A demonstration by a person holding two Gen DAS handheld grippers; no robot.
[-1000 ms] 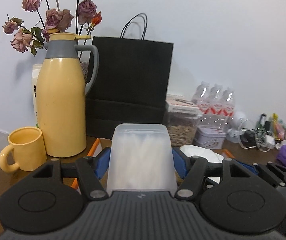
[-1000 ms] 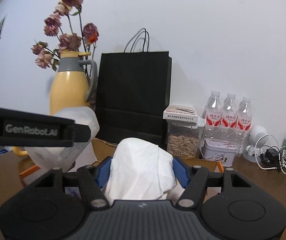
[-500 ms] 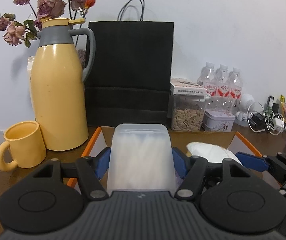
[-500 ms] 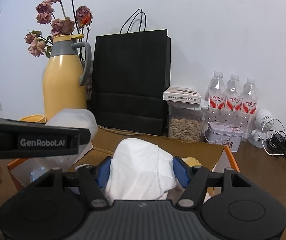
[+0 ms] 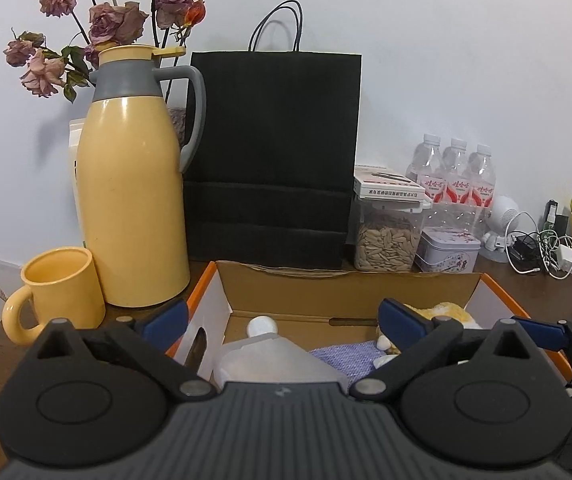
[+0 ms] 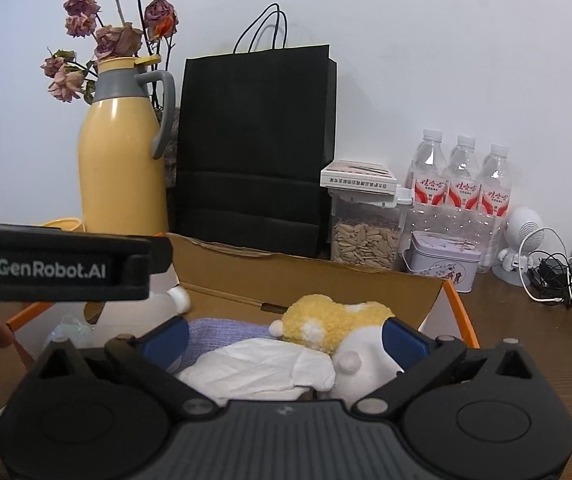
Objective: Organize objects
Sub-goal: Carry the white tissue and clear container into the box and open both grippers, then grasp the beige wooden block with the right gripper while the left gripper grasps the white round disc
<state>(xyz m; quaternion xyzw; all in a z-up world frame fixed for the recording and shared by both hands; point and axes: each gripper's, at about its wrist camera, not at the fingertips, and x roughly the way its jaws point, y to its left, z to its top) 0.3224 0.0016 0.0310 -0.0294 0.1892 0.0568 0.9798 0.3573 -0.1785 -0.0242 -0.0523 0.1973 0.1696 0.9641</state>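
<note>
An open cardboard box (image 5: 349,284) with orange edges sits in front of me; it also shows in the right wrist view (image 6: 309,276). My left gripper (image 5: 282,318) is open above the box. A frosted translucent bottle (image 5: 274,360) with a white cap lies in the box below it. My right gripper (image 6: 284,334) is open over the box. A crumpled white tissue (image 6: 262,368) lies below it on a purple cloth (image 6: 226,330), beside a yellow and white plush toy (image 6: 337,320).
A yellow thermos jug (image 5: 134,196) and yellow mug (image 5: 58,288) stand left of the box. A black paper bag (image 5: 274,160), a seed container (image 5: 387,232), a tin (image 5: 447,248), water bottles (image 5: 455,180) and cables (image 5: 541,248) line the back.
Both grippers opened over the box. The frosted bottle dropped from the left jaws into the box, and the white tissue dropped from the right jaws onto the purple cloth.
</note>
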